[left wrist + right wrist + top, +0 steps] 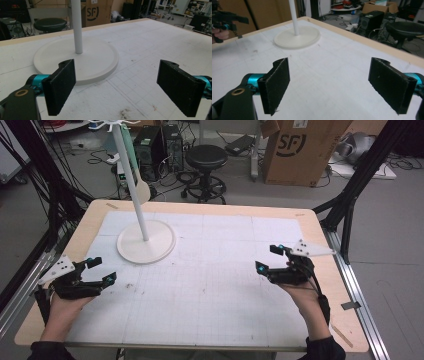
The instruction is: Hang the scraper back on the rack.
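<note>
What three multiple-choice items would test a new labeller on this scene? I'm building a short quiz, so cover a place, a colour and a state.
1. Where does the white stand sit on the table?
A. far left part
B. near right corner
C. under the right gripper

2. What colour is the stand's round base?
A. black
B. white
C. red

3. How are the left gripper and right gripper?
A. both open, holding nothing
B. both shut
C. left clamped on the pole

Answers: 1 A, the high view shows it far left. 2 B, plainly white. 3 A, both gripper views show jaws wide apart.
</note>
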`<act>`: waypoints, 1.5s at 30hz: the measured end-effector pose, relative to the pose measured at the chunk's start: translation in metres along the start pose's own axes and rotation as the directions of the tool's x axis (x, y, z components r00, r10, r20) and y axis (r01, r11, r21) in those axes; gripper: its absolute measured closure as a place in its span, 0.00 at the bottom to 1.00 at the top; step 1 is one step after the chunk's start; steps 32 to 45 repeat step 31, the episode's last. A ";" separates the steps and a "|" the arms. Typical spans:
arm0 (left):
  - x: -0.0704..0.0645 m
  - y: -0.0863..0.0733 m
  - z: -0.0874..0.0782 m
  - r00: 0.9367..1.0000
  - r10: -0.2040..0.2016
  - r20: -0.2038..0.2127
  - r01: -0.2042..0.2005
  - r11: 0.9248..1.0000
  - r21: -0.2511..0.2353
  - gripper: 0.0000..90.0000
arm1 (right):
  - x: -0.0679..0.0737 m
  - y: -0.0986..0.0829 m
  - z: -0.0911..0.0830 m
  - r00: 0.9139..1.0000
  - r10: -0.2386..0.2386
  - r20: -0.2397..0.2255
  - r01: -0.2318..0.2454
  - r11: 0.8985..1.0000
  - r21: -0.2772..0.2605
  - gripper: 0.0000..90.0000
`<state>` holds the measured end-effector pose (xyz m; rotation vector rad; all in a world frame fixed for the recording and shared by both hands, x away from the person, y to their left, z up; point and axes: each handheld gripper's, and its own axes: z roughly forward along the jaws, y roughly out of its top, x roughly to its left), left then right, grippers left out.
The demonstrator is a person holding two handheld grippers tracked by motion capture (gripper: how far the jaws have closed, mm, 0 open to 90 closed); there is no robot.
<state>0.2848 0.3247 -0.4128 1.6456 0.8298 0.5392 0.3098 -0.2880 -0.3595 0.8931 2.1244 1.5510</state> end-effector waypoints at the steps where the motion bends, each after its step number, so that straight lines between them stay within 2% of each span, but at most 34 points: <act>1: 0.000 0.000 0.000 1.000 0.003 -0.004 -0.003 1.000 0.001 0.18 | -0.002 -0.009 -0.003 1.000 0.016 0.009 -0.016 1.000 0.006 0.18; 3: 0.001 0.000 0.000 1.000 0.003 -0.004 -0.003 1.000 0.001 0.18 | -0.005 -0.024 -0.008 0.999 0.034 0.027 -0.034 0.999 0.002 0.18; 5: 0.001 0.000 0.000 1.000 0.008 -0.007 -0.008 1.000 0.003 0.18 | -0.008 -0.036 -0.013 0.998 0.031 0.053 -0.032 0.999 0.012 0.18; 7: 0.001 -0.001 0.001 1.000 0.015 -0.011 -0.014 1.000 0.008 0.18 | -0.010 -0.043 -0.018 0.996 0.017 0.087 -0.020 0.999 0.033 0.18; 10: 0.002 -0.002 0.003 1.000 0.020 -0.018 -0.020 1.000 0.017 0.18 | -0.016 -0.052 -0.025 0.994 0.040 0.101 -0.043 0.999 0.023 0.18; 13: 0.002 -0.002 0.005 0.999 0.029 -0.023 -0.028 0.999 0.026 0.18 | -0.023 -0.061 -0.030 0.989 0.052 0.137 -0.058 0.998 0.039 0.17; 16: 0.002 -0.003 0.006 0.999 0.028 -0.024 -0.027 0.999 0.030 0.18 | -0.028 -0.068 -0.034 0.986 0.082 0.146 -0.088 0.995 0.038 0.17; 21: 0.001 -0.004 0.008 0.999 0.028 -0.024 -0.027 0.999 0.035 0.18 | -0.031 -0.070 -0.035 0.984 0.093 0.151 -0.099 0.995 0.031 0.17; 45: 0.002 -0.004 0.007 0.999 0.024 -0.024 -0.023 0.999 0.027 0.18 | -0.032 -0.069 -0.035 0.985 0.089 0.150 -0.094 0.995 0.024 0.16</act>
